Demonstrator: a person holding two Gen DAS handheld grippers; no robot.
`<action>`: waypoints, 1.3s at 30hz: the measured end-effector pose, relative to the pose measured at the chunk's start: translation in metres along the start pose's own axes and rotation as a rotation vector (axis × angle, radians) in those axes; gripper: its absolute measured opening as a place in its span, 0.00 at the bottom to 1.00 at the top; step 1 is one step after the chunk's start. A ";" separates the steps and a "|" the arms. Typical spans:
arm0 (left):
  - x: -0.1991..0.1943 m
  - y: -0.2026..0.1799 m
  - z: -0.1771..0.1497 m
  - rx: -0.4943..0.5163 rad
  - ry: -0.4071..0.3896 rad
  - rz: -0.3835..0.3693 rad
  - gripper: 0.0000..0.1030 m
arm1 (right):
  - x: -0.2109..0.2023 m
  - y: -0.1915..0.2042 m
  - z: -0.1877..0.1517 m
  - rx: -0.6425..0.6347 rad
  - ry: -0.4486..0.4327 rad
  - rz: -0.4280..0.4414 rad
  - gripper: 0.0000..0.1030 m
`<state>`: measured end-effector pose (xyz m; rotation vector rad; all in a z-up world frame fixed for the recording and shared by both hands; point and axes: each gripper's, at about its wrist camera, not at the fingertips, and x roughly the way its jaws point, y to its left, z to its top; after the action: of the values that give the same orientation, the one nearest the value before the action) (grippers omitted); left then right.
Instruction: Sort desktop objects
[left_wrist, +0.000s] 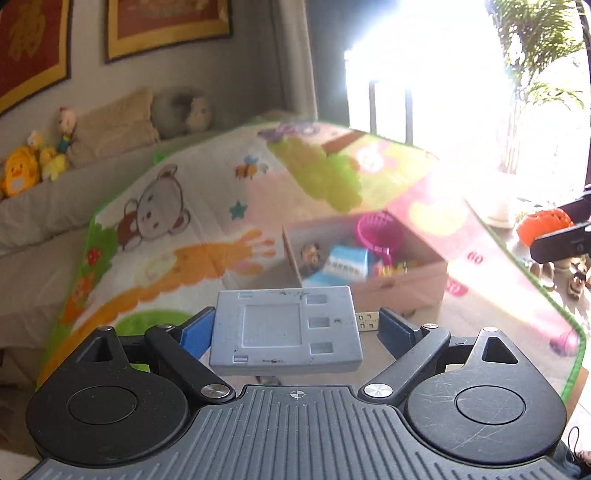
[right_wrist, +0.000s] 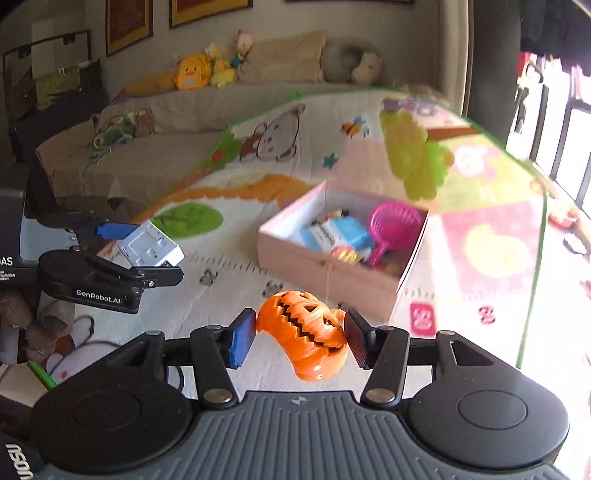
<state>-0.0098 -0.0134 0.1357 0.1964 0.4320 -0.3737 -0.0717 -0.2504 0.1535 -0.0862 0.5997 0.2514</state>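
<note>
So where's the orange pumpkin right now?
The orange pumpkin is up in the air, pinched in the right gripper, just in front of the pink toy box on the play mat.

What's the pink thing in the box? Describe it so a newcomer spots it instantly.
Find the pale pink cardboard box on the cartoon-printed play mat. At its far right end leans a magenta plastic scoop sieve: a round mesh bowl with a handle, unlike the blue-and-white pack beside it.
</note>
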 end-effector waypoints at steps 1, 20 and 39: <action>-0.004 -0.002 0.017 0.016 -0.046 -0.002 0.92 | -0.019 -0.005 0.018 -0.003 -0.066 -0.014 0.51; 0.158 -0.003 0.022 -0.107 0.087 -0.045 0.97 | 0.059 -0.091 0.121 0.154 -0.125 -0.091 0.51; 0.119 0.014 -0.064 -0.144 0.172 0.093 1.00 | 0.210 -0.091 0.105 0.373 -0.008 -0.072 0.72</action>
<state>0.0721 -0.0208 0.0276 0.1078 0.6153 -0.2342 0.1764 -0.2785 0.1209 0.2526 0.6258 0.0669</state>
